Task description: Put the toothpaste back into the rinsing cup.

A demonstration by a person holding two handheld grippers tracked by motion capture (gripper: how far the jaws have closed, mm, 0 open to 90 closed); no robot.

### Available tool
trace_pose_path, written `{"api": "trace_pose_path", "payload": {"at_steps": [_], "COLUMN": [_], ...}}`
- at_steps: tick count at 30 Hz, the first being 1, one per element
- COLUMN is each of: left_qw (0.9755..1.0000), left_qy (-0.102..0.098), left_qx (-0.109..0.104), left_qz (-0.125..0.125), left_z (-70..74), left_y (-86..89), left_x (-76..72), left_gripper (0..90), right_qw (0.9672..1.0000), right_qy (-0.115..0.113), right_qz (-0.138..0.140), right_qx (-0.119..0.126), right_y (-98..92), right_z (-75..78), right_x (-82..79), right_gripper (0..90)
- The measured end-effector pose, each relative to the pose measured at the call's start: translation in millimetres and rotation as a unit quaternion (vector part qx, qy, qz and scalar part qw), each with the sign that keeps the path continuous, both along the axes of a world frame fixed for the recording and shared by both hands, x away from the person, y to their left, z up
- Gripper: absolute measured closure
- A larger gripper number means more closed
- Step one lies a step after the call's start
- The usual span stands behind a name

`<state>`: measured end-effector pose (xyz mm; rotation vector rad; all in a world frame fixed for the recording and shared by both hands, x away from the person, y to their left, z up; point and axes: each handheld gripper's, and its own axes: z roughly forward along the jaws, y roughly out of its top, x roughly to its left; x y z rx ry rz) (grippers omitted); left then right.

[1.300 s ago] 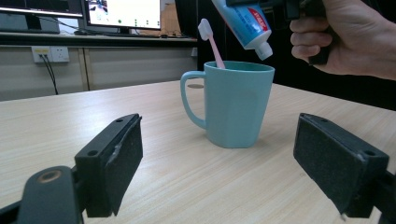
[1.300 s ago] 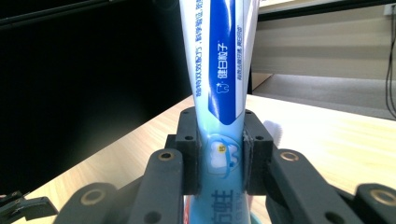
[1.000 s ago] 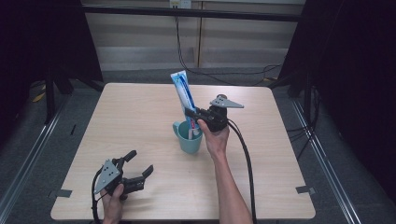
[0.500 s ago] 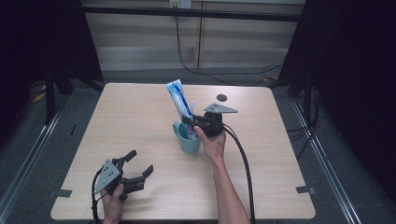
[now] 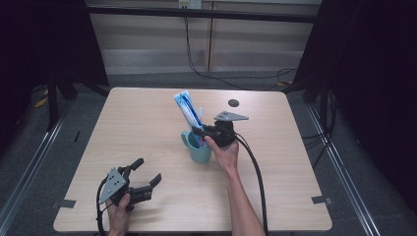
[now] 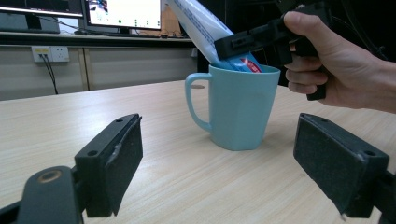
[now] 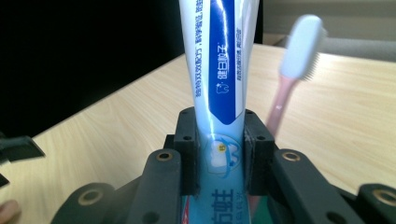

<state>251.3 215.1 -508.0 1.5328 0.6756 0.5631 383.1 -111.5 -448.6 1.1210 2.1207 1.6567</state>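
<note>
The wooden counter [image 5: 147,123] takes up the middle of the high view, pale and bare apart from a small dark round mark [image 5: 233,103] toward its upper right. Near its centre stands a light blue mug [image 5: 199,147], handle turned toward the left of the frame, upright on the wood. Out of the mug rises a white and blue toothpaste tube [image 5: 187,110], leaning toward the upper left. The right tongs [image 5: 197,131] sit just above the mug's rim, held by the right hand [image 5: 223,152], and they are pinching the tube low down; in the right gripper view the two black jaws press flat against both sides of it. A pink-handled toothbrush [image 7: 292,70] with a white head stands just beside the tube. At lower left of the high view, the left tongs [image 5: 146,172] rest low over the counter, jaws spread wide with nothing between them, well apart from the mug.
</note>
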Motion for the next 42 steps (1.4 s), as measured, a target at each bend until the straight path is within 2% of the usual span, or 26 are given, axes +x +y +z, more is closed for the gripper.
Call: {"api": "trace_pose_path", "payload": {"at_steps": [3, 9, 17, 19, 25, 30, 34, 35, 37, 42], "left_qw": [1.0000, 1.0000, 1.0000, 1.0000, 1.0000, 1.0000, 1.0000, 1.0000, 1.0000, 1.0000], "left_qy": [0.003, 0.003, 0.002, 0.001, 0.001, 0.000, 0.000, 0.000, -0.001, 0.000], "left_qx": [-0.002, -0.003, -0.001, -0.001, 0.000, 0.002, 0.002, 0.000, 0.003, 0.001], "left_qz": [0.003, 0.001, 0.002, 0.002, 0.002, 0.002, 0.002, 0.002, 0.002, 0.002], "left_z": [-0.1, -0.1, 0.0, 0.0, 0.0, 0.0, 0.0, 0.0, 0.0, -0.1], "left_y": [-0.3, -0.5, -0.8, -0.8, -0.8, -0.4, -0.5, -0.6, -0.3, -0.8], "left_x": [-0.4, -0.1, -0.7, -0.7, -0.8, -0.7, -0.8, -0.8, -0.7, -1.0], "left_gripper": [15.7, 15.7, 15.7, 15.7, 15.7, 15.7, 15.7, 15.7, 15.7, 15.7], "right_qw": [1.0000, 0.9998, 0.9999, 0.9999, 0.9998, 0.9996, 0.9997, 0.9999, 0.9999, 1.0000], "right_qy": [0.002, 0.000, 0.003, 0.001, -0.001, -0.002, -0.001, -0.004, -0.005, -0.003], "right_qz": [0.001, 0.007, 0.002, 0.004, 0.014, 0.016, 0.017, 0.015, 0.012, 0.005], "right_qx": [0.004, -0.017, -0.016, -0.009, -0.015, -0.021, -0.016, -0.006, -0.001, 0.001], "right_y": [-2.0, -2.4, -9.6, -12.4, -14.9, -13.0, -13.9, -15.8, -16.8, -21.4], "right_z": [-0.3, 3.7, 8.0, 8.9, 8.5, 8.9, 9.5, 11.5, 12.7, 14.7], "right_x": [-0.1, -1.9, -6.1, -7.6, -12.1, -13.7, -15.2, -16.3, -16.5, -17.3], "right_gripper": [71.2, 69.7, 65.0, 66.2, 72.2, 71.7, 68.4, 62.8, 60.6, 55.4]}}
